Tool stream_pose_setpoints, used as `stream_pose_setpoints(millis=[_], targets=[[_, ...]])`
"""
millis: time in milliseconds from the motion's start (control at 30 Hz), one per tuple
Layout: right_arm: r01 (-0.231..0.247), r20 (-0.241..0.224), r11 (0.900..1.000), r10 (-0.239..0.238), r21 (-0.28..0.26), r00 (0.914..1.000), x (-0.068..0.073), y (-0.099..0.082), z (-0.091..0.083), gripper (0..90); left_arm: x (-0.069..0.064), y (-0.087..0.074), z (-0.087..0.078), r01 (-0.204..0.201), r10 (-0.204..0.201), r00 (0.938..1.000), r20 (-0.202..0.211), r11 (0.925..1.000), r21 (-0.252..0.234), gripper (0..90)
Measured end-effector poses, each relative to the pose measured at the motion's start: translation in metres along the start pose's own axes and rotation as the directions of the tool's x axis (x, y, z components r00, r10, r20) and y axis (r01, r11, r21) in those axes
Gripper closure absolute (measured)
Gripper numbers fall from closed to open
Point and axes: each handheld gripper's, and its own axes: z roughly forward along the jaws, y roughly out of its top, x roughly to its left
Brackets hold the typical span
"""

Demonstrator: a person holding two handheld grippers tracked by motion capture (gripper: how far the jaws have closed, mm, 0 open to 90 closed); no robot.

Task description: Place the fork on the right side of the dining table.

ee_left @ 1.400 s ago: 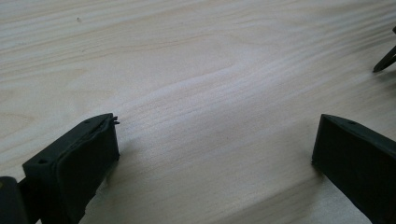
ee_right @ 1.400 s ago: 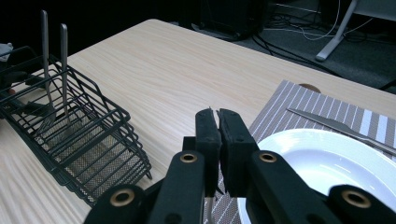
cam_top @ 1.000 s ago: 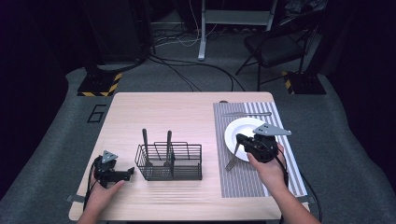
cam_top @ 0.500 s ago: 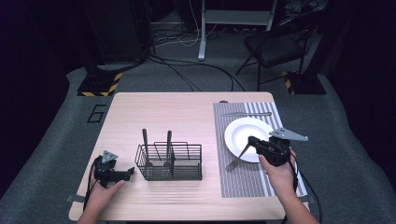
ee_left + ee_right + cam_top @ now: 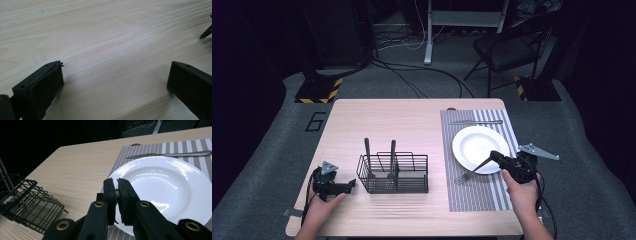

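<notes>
1. Your right gripper [image 5: 490, 156] has swung off the middle of the white plate [image 5: 479, 145] toward its near edge and dropped lower, carrying the fork [image 5: 466, 177] with it; your left gripper [image 5: 346, 186] has stayed put on the surface [image 5: 412, 120].
2. Largest first: the surface carries a striped placemat [image 5: 472, 200] at the right, and the plate sits on that mat.
3. Next, the black wire caddy [image 5: 393, 173] stands near the front middle, with 2 dark handles upright in it.
4. Beyond the plate, a knife [image 5: 477, 121] lies across the mat.
5. Smallest, the fork: its tines rest on the mat just left of the plate's near rim, with the handle slanting up into your right jaws, which are clamped on it [image 5: 117, 193].
6. Your left jaws stand wide apart over bare wood, holding nothing.
7. Judge the fork light, stiff and slippery metal; a grip at the handle's end will likely let it pivot, so take it nearer the middle.
</notes>
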Motion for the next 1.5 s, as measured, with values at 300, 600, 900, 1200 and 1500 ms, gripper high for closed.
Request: stream_pose_setpoints(millis=[300, 600, 900, 1200, 1500], targets=[[-0.138, 0.000, 0.9900, 0.138, -0.029, 0.9904, -0.020, -0.015, -0.005, 84.4, 0.000, 0.000, 0.000, 0.000, 0.000, 1.0000, 0.000, 1.0000, 0.000, 0.2], [-0.238, 0.014, 0.9701, 0.239, -0.047, 0.9709, -0.036, -0.029, -0.008, 83.8, 0.000, 0.000, 0.000, 0.000, 0.000, 1.0000, -0.001, 1.0000, 0.001, 0.2], [-0.295, 0.043, 0.9536, 0.298, -0.059, 0.9536, -0.045, -0.039, -0.008, 82.7, 0.000, 0.000, 0.000, 0.001, -0.001, 1.0000, -0.001, 1.0000, 0.000, 0.2], [-0.372, 0.045, 0.9260, 0.375, -0.063, 0.9259, -0.055, -0.050, -0.009, 82.3, 0.000, 0.000, 0.000, 0.004, -0.004, 1.0000, -0.001, 1.0000, -0.002, 0.2], [-0.428, 0.062, 0.9007, 0.433, -0.072, 0.8994, -0.063, -0.059, -0.009, 81.2, 0.000, 0.000, 0.000, 0.001, -0.001, 1.0000, -0.001, 1.0000, 0.000, 0.2]])
